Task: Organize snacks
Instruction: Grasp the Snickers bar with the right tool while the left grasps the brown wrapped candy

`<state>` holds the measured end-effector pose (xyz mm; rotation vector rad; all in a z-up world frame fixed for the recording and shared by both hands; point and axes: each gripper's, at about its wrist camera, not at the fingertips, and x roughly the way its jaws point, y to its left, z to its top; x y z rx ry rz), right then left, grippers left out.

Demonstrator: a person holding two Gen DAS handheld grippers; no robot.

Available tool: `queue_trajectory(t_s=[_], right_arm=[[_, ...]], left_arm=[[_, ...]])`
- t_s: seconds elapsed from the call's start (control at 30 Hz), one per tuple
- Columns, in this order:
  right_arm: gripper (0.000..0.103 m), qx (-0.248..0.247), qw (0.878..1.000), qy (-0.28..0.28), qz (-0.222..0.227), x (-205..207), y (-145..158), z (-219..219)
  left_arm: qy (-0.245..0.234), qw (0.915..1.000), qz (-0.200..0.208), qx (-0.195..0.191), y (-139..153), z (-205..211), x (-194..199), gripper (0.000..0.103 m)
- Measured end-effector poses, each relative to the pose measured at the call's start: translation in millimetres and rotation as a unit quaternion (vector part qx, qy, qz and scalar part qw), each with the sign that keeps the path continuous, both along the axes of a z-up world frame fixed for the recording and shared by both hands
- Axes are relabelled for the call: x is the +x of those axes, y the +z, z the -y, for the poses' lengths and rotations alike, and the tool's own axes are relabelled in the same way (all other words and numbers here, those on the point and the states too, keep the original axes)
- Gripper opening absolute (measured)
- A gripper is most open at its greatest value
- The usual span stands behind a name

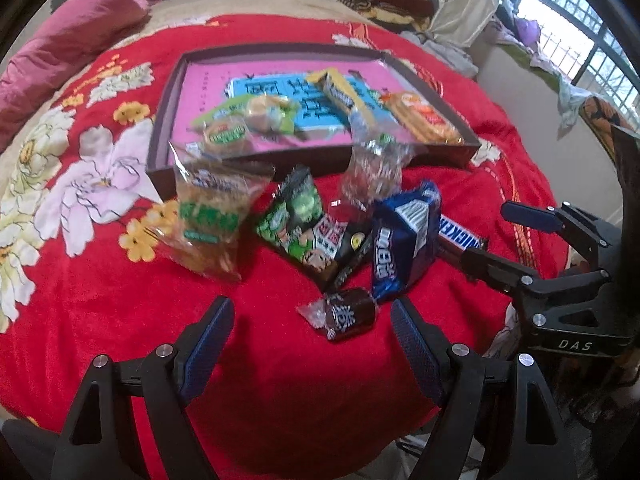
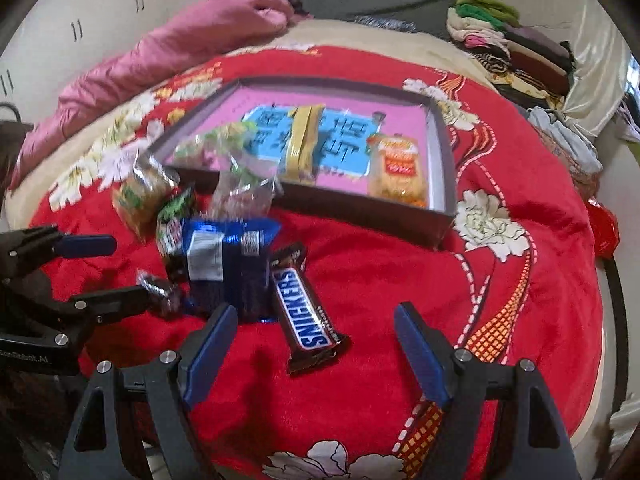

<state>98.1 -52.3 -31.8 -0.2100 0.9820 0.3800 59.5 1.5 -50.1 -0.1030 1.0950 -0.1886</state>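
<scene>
A shallow dark tray (image 1: 430, 159) with a pink floor lies on the red blanket and holds several snacks, among them a yellow bar (image 1: 344, 94) and an orange cracker pack (image 1: 424, 116). In front of it lie loose snacks: a clear cake bag (image 1: 208, 216), a green packet (image 1: 298, 220), a blue Oreo pack (image 1: 404, 240), a Snickers bar (image 2: 306, 312) and a small dark candy (image 1: 348, 314). My left gripper (image 1: 312, 322) is open, with the dark candy between its fingers. My right gripper (image 2: 316, 332) is open over the Snickers bar.
The red flowered blanket (image 1: 120, 280) covers a bed. A pink quilt (image 2: 160, 52) lies at the far left, folded clothes (image 2: 512, 48) are stacked at the far right, and a window (image 1: 580, 20) is beyond them. The tray also shows in the right wrist view (image 2: 360, 206).
</scene>
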Motion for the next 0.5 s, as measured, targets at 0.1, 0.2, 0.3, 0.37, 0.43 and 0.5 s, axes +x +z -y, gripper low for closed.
queue_trajectory(t_s=[0.1,0.2,0.3,0.37,0.43,0.5], right_arm=[[0.079,-0.015,1.000,0.006,-0.003,2.0,-6.9,-2.2],[0.070,-0.025,1.000,0.011,-0.011,5.2,-14.7,-3.7],[0.064,-0.038,0.999,0.016,-0.017,8.0,-21.8,-7.2],[0.062,-0.043,0.999,0.020,-0.013,9.8,-23.5,-9.3],[0.059,-0.048,0.998,0.026,-0.005,12.3,-24.6,-12.2],[0.057,-0.050,0.998,0.032,-0.004,16.0,-27.2,-15.3]], left_arm=[[0.001,0.9999,-0.013,-0.001,-8.2,-0.3,1.6,0.082],[0.002,0.9998,-0.021,-0.002,-13.6,-0.6,2.7,0.082],[0.000,0.9998,-0.020,0.000,-15.1,0.8,3.3,0.082],[0.000,0.9998,-0.020,0.001,-15.8,2.4,3.5,0.082],[0.001,0.9998,-0.020,0.000,-16.9,3.6,5.1,0.082],[0.001,0.9998,-0.020,-0.003,-16.8,5.1,7.1,0.082]])
